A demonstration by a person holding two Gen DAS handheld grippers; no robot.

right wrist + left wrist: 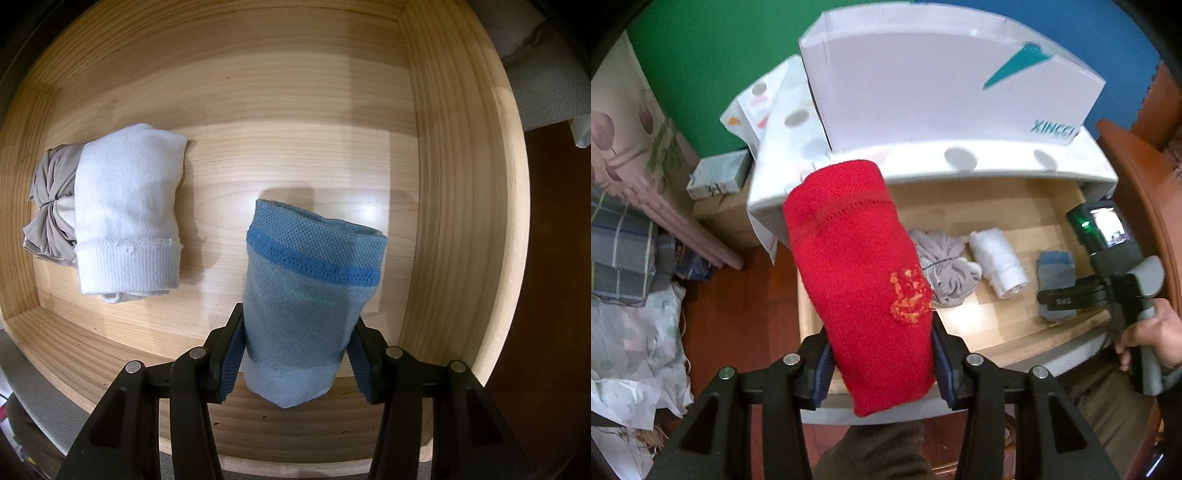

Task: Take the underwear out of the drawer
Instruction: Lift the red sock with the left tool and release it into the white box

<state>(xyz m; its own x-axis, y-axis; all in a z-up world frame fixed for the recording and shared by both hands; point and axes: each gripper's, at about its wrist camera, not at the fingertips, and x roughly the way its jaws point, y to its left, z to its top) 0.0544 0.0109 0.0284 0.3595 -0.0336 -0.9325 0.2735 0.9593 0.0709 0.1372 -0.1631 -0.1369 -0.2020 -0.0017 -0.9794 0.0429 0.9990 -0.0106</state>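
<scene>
While the left gripper (882, 363) clamps a rolled red garment (860, 280) by its lower end, holding it clear above the open drawer (1015, 206), the right gripper (291, 363) is closed on a blue roll (310, 295) down inside, likely to lift it too. White (127, 210) and grey (48, 206) rolls lie touching on the drawer floor.

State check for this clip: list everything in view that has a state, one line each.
Drawer: pulled open.
Red roll: clamped in left hand-held gripper, lifted above the drawer.
Blue roll: clamped in right hand-held gripper, down inside the drawer.
White roll: rolled, lying on drawer floor.
Grey bundle: crumpled, against the white roll.
White box: top open.
</scene>
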